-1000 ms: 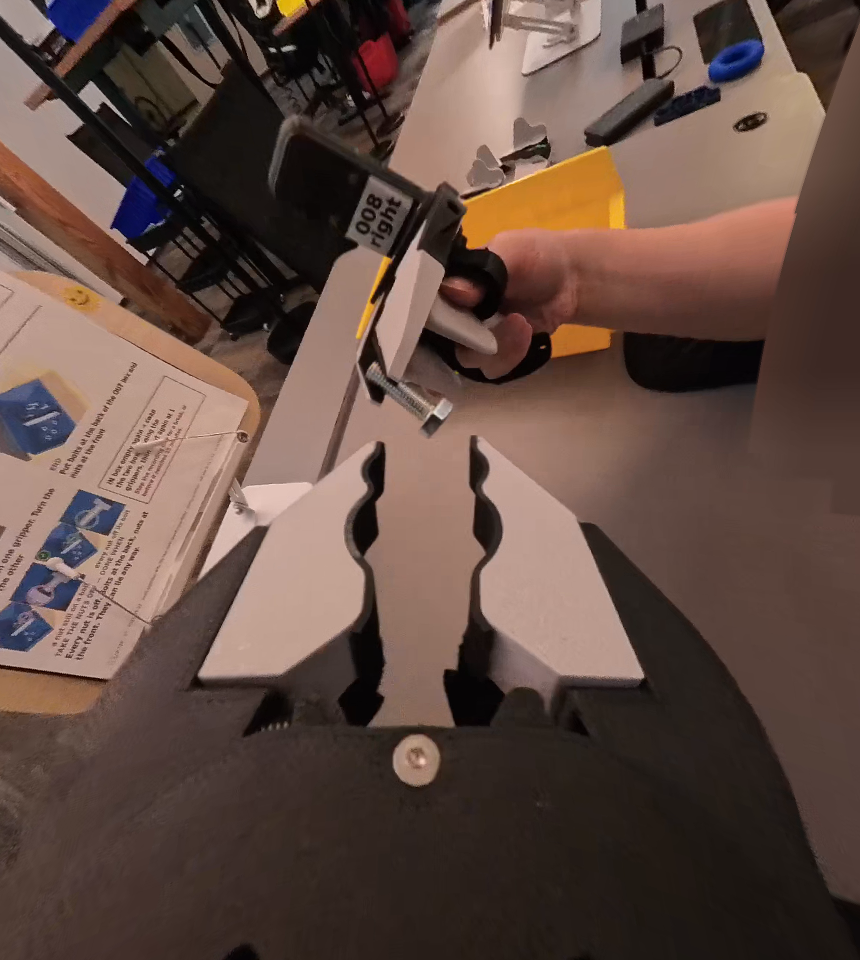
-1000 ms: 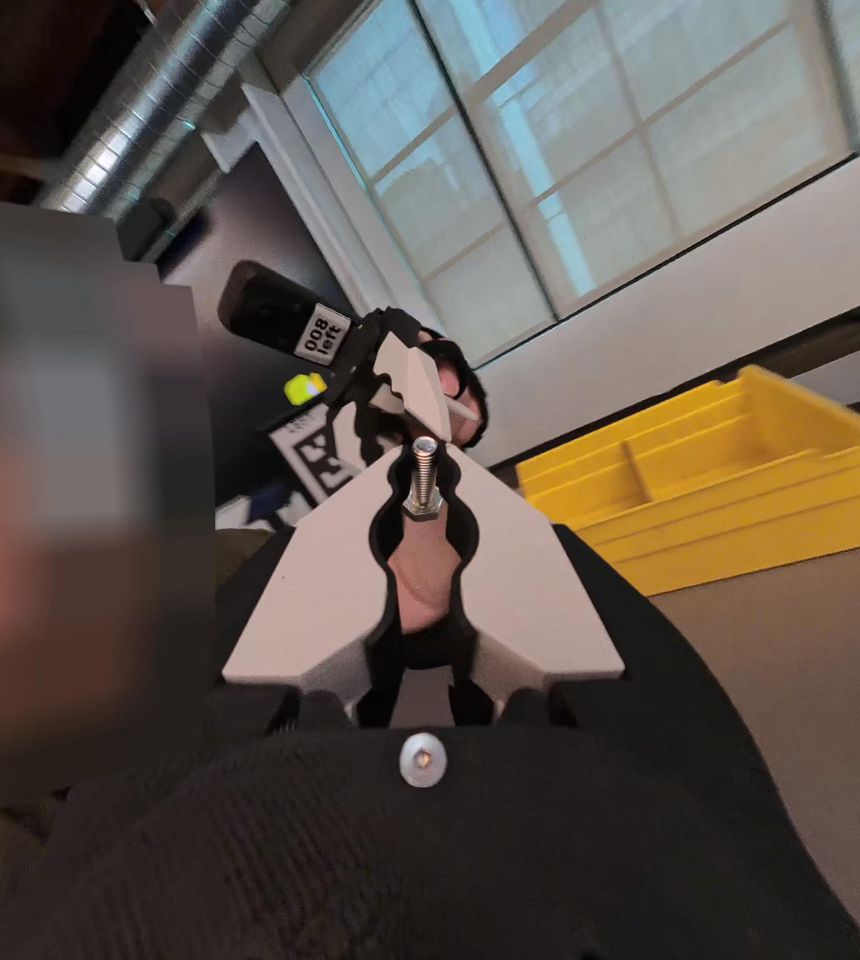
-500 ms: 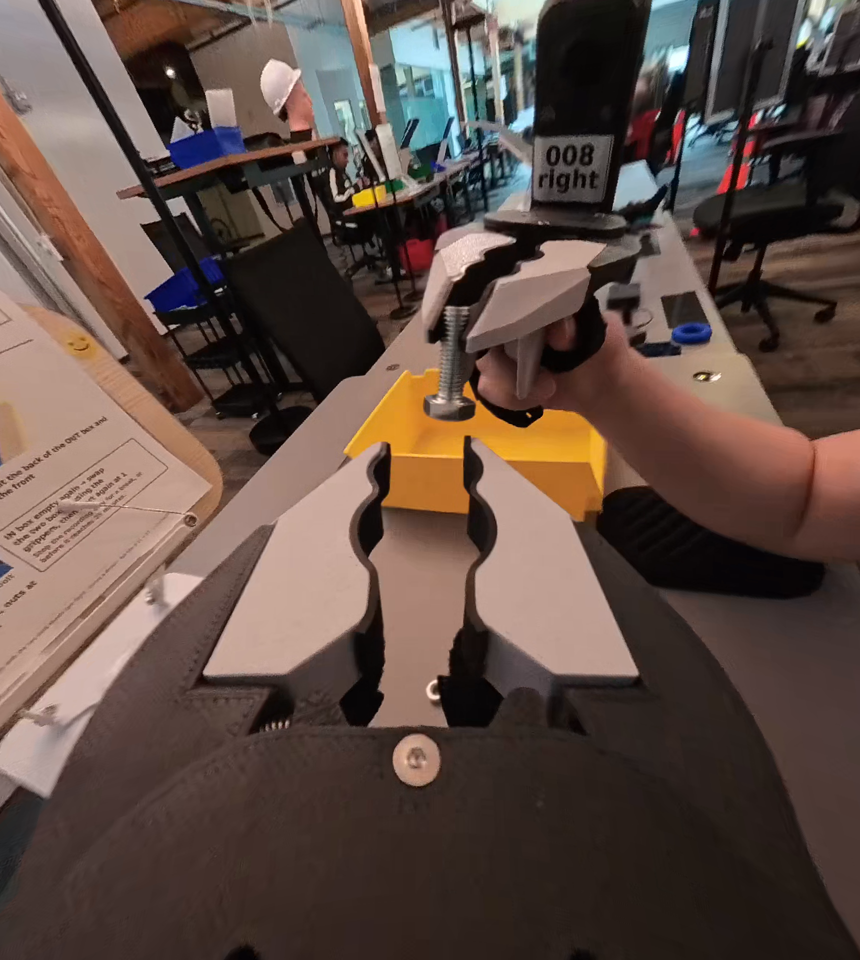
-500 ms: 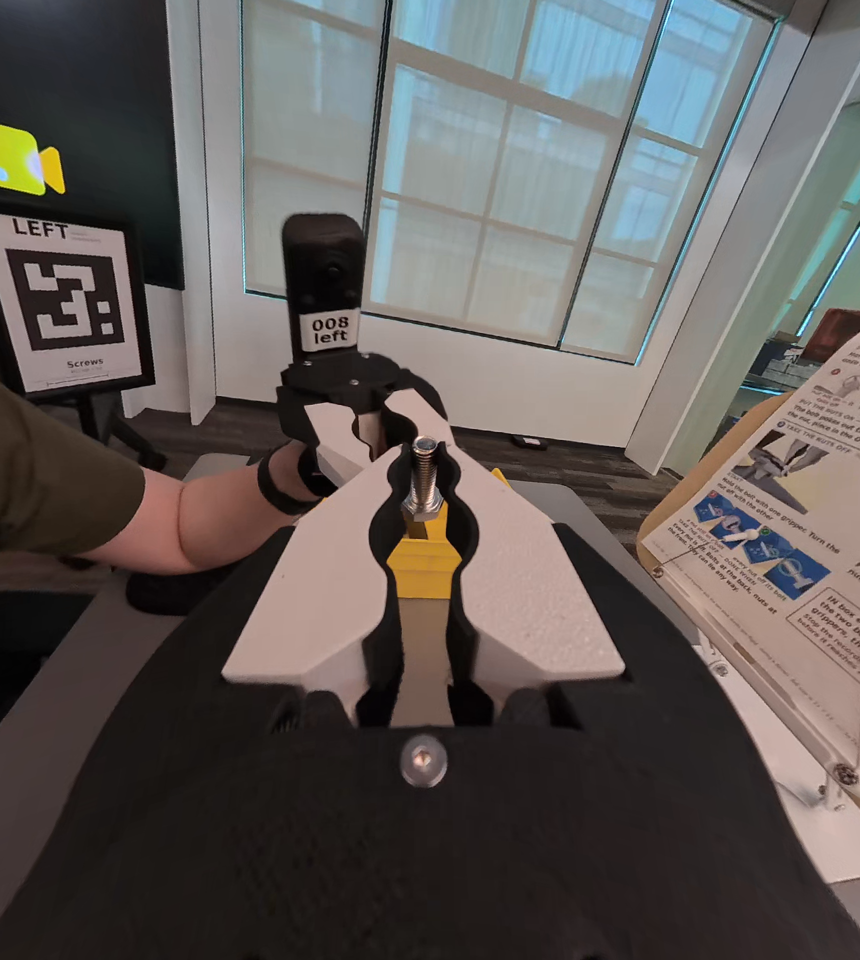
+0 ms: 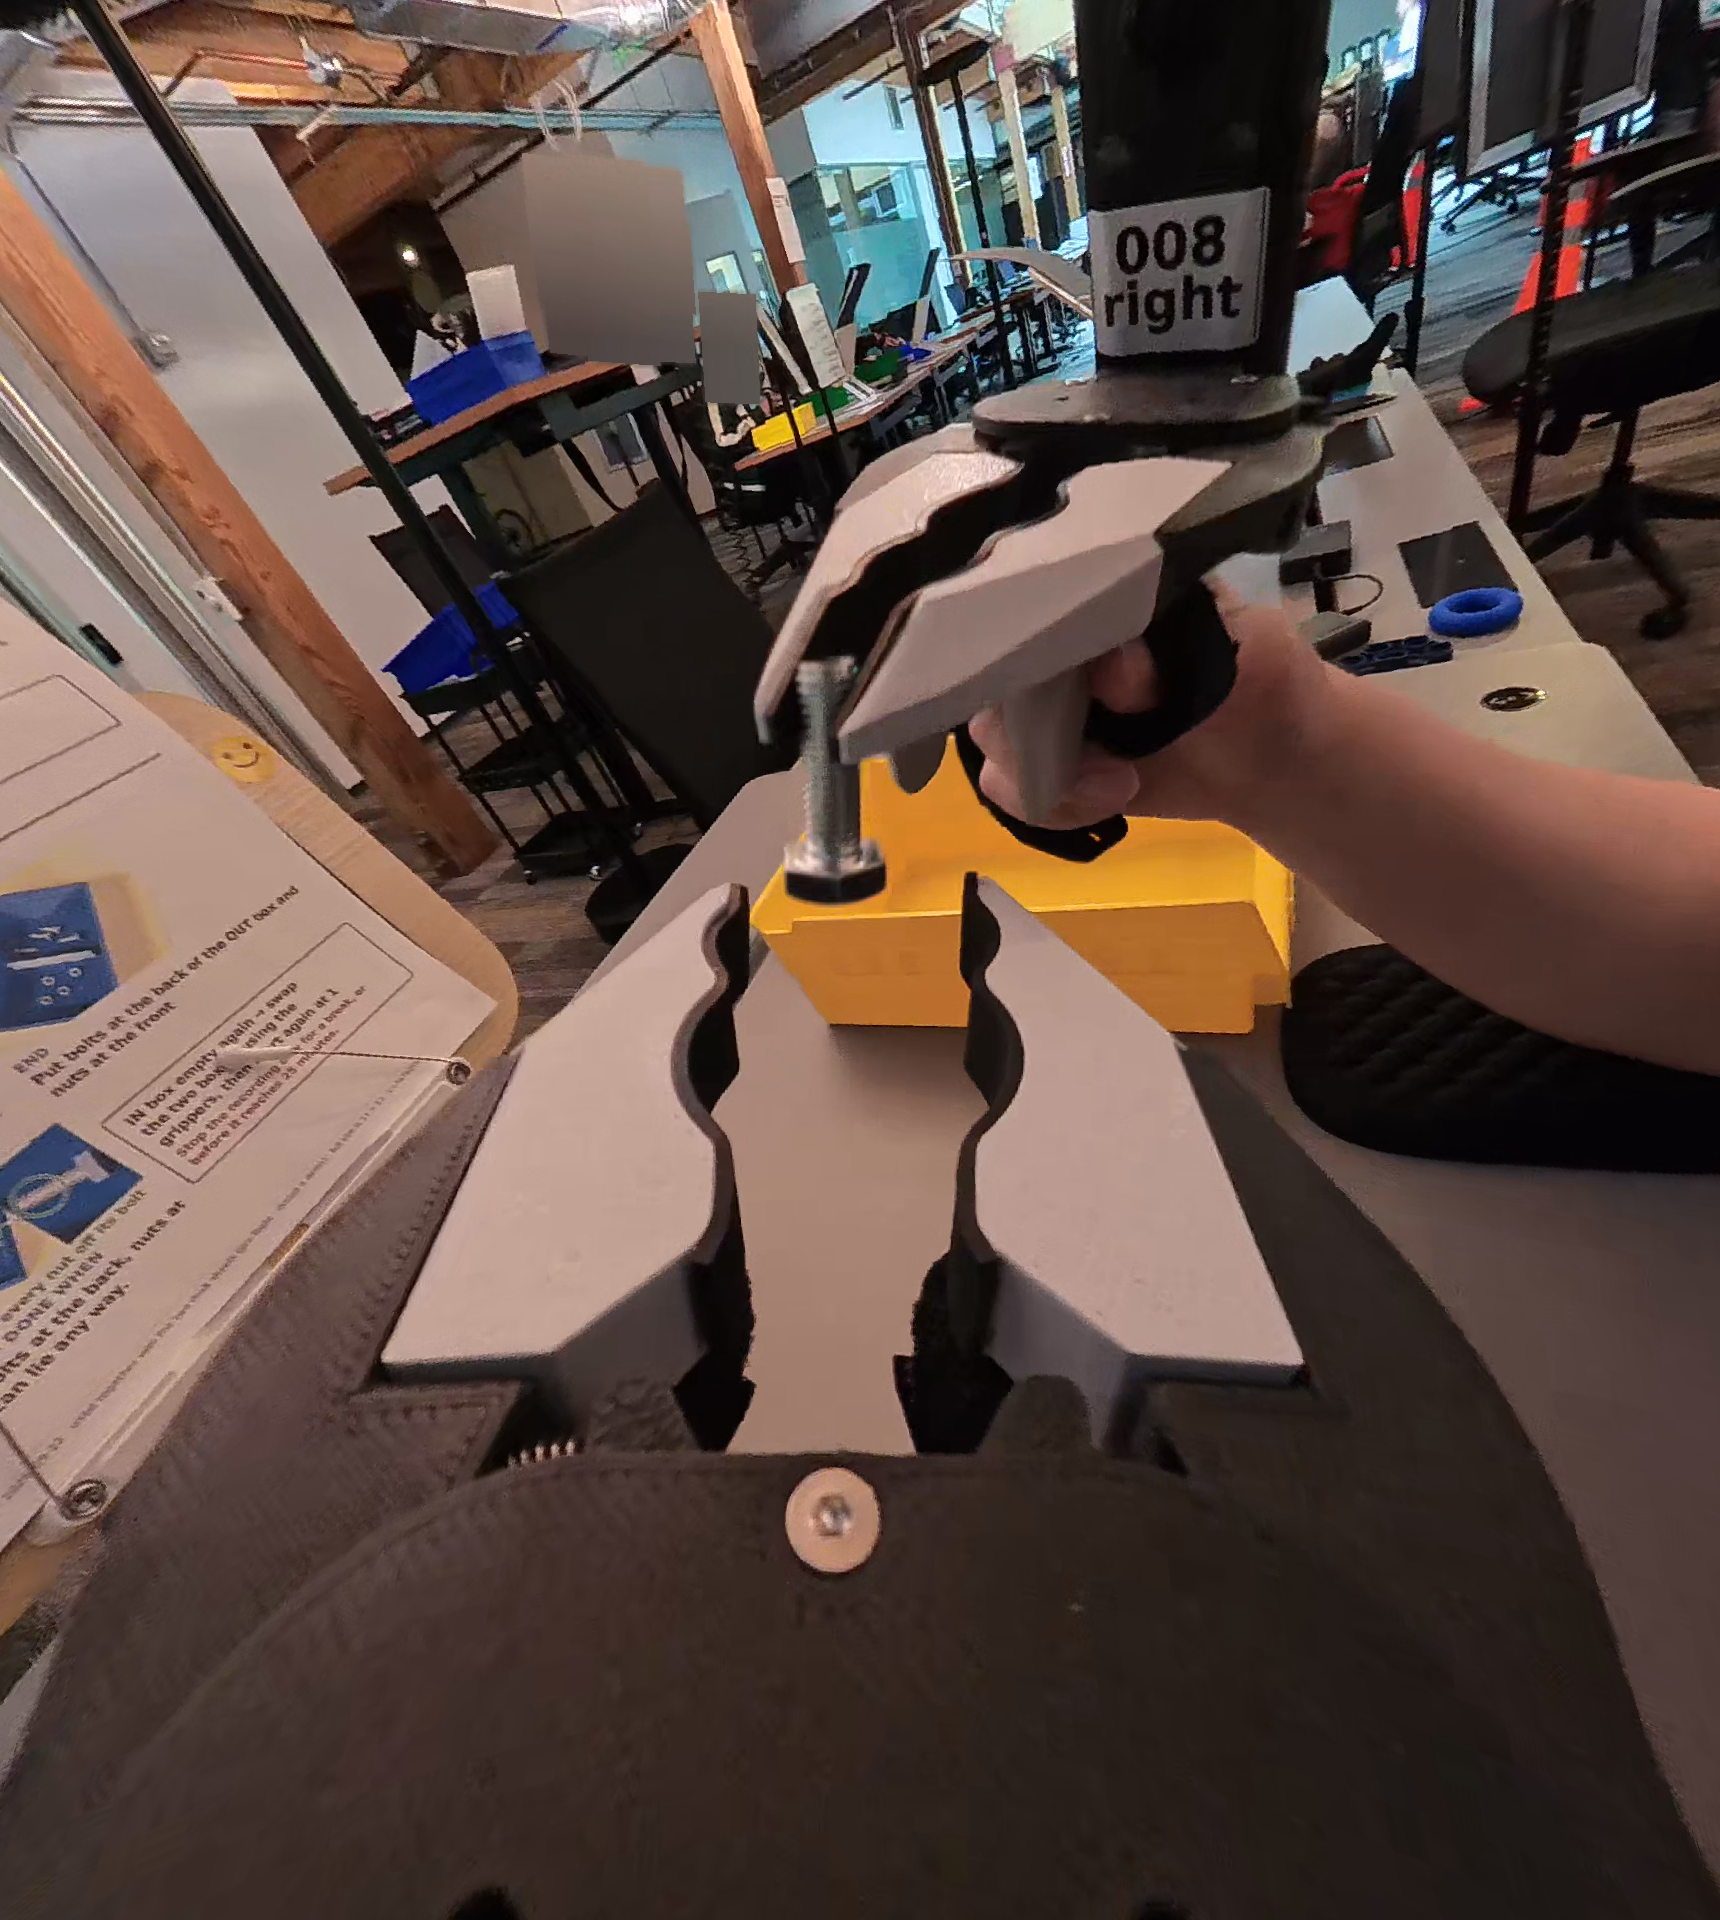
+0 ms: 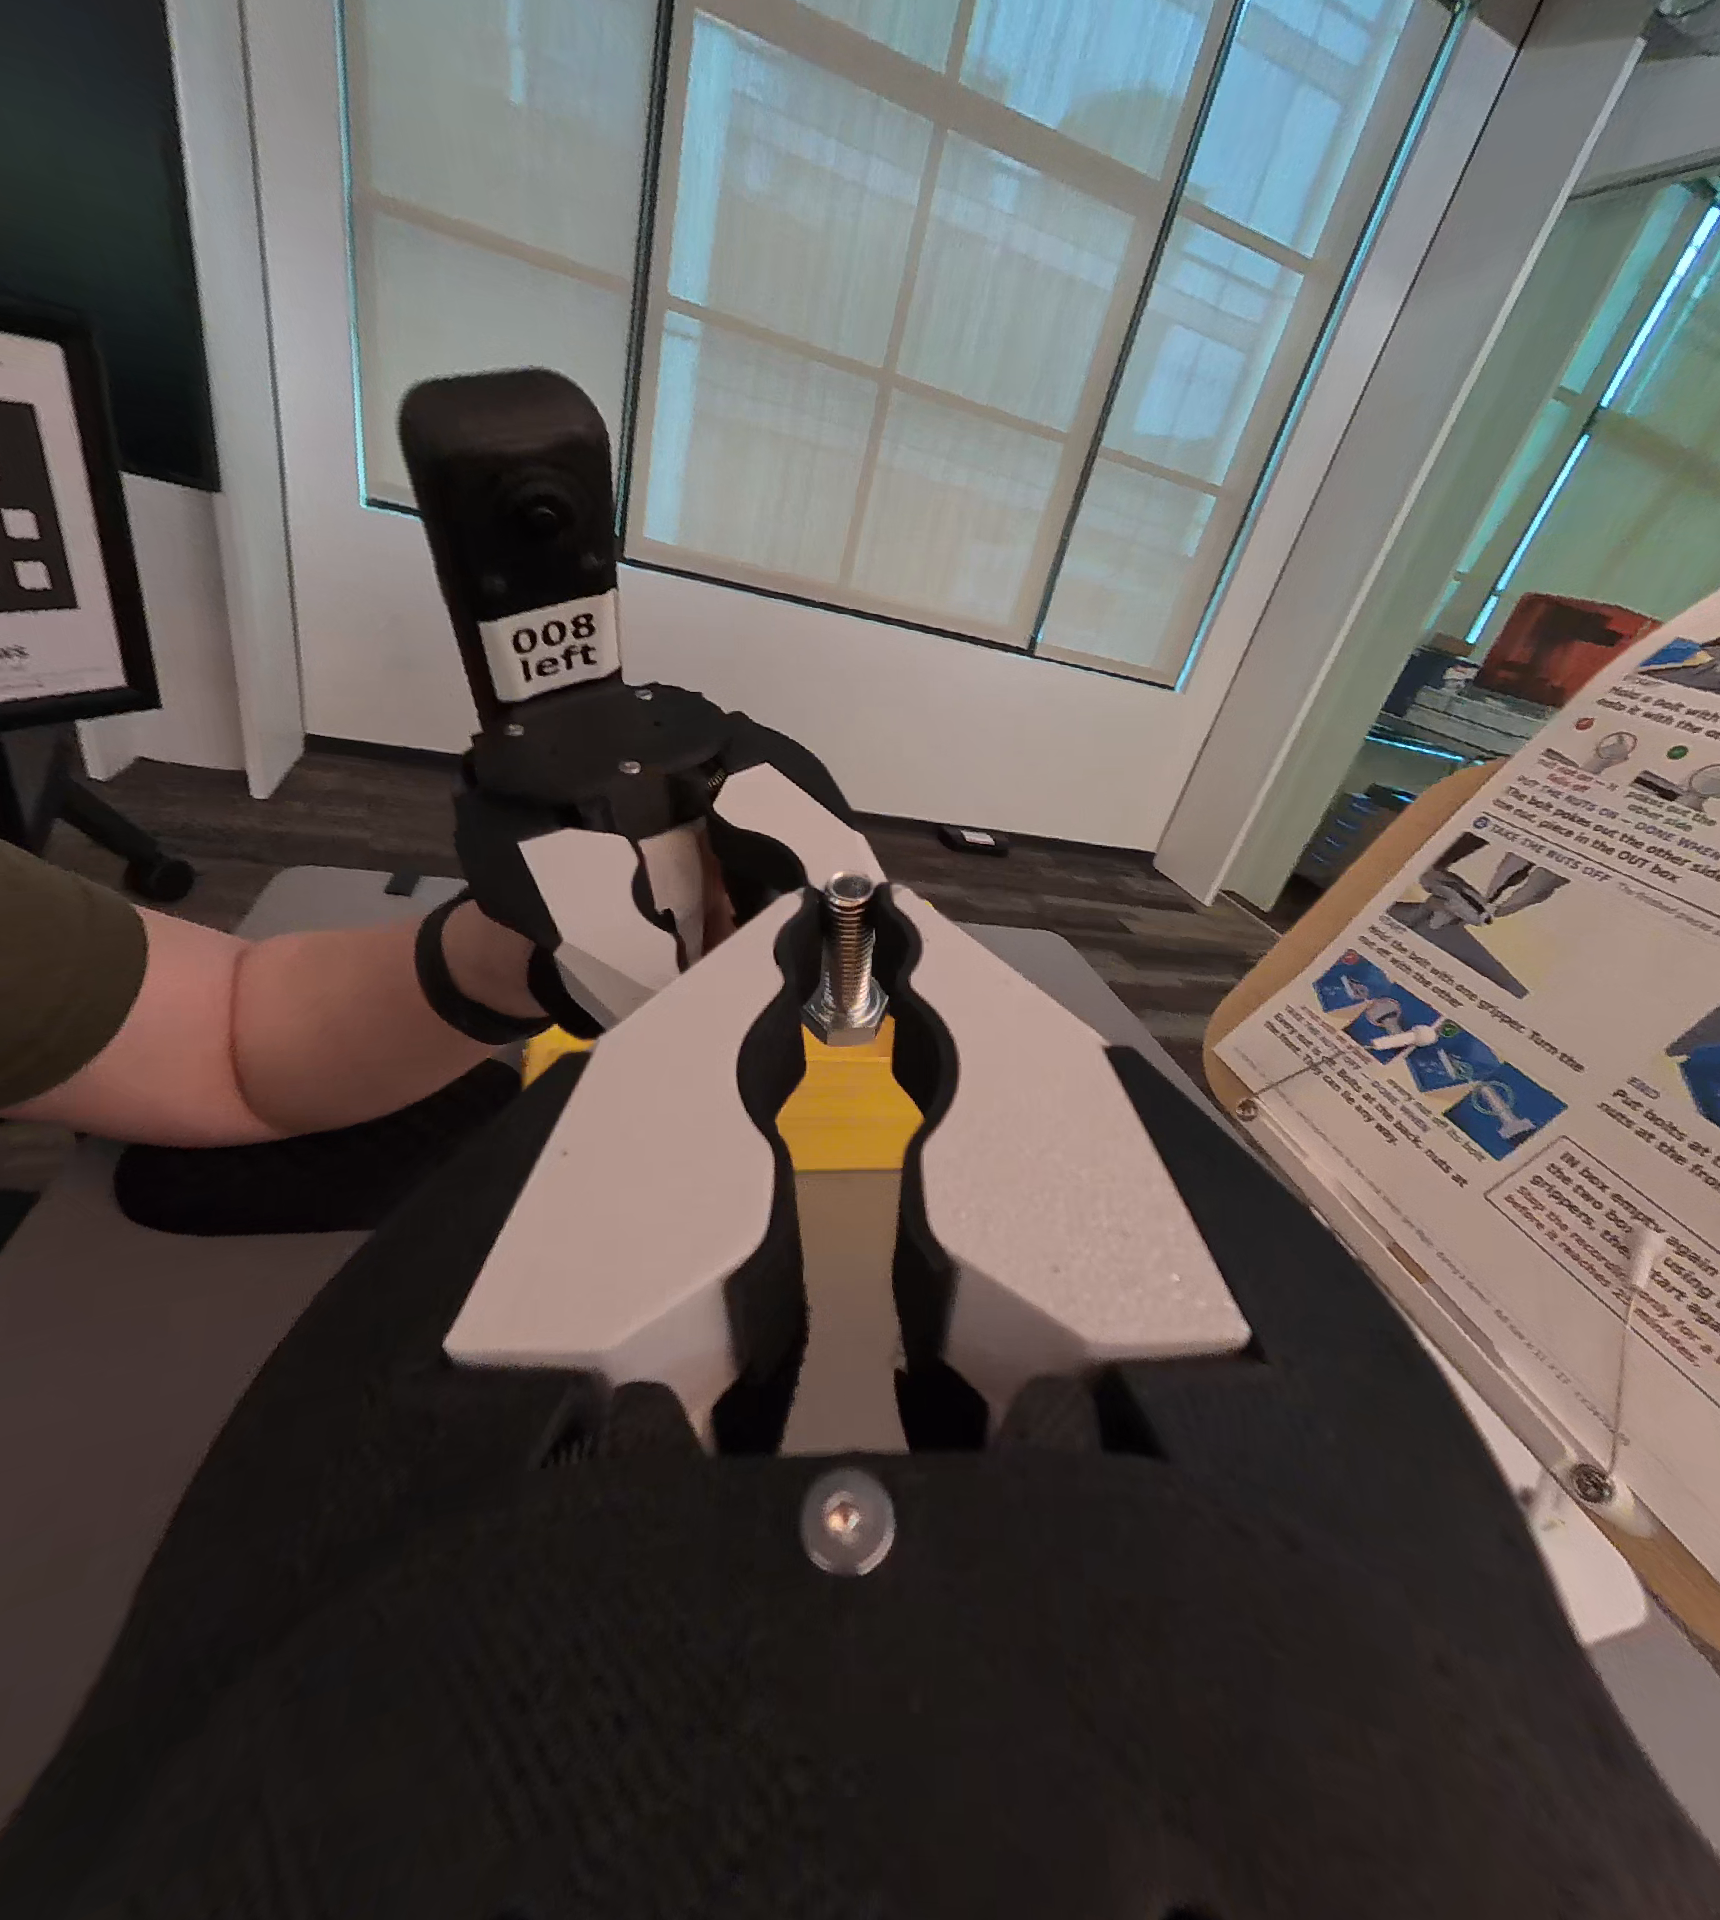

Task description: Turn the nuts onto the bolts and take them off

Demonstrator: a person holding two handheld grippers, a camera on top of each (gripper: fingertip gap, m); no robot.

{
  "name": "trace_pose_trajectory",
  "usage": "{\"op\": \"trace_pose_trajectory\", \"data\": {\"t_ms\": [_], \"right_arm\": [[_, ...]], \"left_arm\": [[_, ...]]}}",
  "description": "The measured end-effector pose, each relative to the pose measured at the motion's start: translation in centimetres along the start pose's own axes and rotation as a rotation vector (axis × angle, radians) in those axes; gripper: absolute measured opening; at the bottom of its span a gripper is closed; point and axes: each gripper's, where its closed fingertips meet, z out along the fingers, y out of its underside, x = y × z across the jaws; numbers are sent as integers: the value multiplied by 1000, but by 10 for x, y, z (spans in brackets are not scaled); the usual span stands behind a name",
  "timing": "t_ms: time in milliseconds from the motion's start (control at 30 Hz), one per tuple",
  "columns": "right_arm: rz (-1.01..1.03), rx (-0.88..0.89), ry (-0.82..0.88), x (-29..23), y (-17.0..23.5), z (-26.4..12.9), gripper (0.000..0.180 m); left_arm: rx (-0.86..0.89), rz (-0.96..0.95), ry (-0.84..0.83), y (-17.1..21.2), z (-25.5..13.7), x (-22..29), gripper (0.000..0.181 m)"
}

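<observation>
Right tool point(image 6: 840, 914) grips a threaded silver steel bolt point(image 5: 828, 790); left tool point(image 5: 845, 925) stands open and empty.

The right tool's grey fingers point(image 5: 991, 613) pinch the bolt's threaded end, so the shank hangs upright with its hexagonal head lowest, just above and beyond the left tool's tips. The left tool's fingers point(image 5: 586, 1174) are spread apart with bare grey surface point(image 5: 1614, 1403) showing between them. Just beyond the bolt sits a yellow plastic bin point(image 5: 1095, 945) on the surface, a black textured pad point(image 5: 1521, 1081) to its right under the person's forearm. A printed instruction sheet on a wooden board point(image 5: 149, 1018) leans at the left. No nut can be made out.
</observation>
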Motion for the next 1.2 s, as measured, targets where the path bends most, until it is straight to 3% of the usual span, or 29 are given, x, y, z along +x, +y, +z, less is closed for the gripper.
{"op": "trace_pose_trajectory", "data": {"t_ms": [33,167,367,833,967,1067,1200], "right_arm": [[-15,-10,16,0,2,2,8],[-56,-41,48,0,6,7,8],[-40,-30,55,1,4,8,8],[-22,-14,31,0,3,9,8],[-23,29,72,7,-7,2,25],[-17,43,102,18,-12,-11,25],[143,-194,26,28,40,-14,26]], "left_arm": [[-1,5,-3,0,0,0,37],[9,11,-31,-1,-2,-5,24],[6,24,-37,-1,-4,-7,17],[7,39,-29,0,-5,-7,16],[6,52,-44,0,-7,-10,16],[11,64,-75,-3,-13,-18,16],[26,53,-129,-12,-32,-37,16]]}}
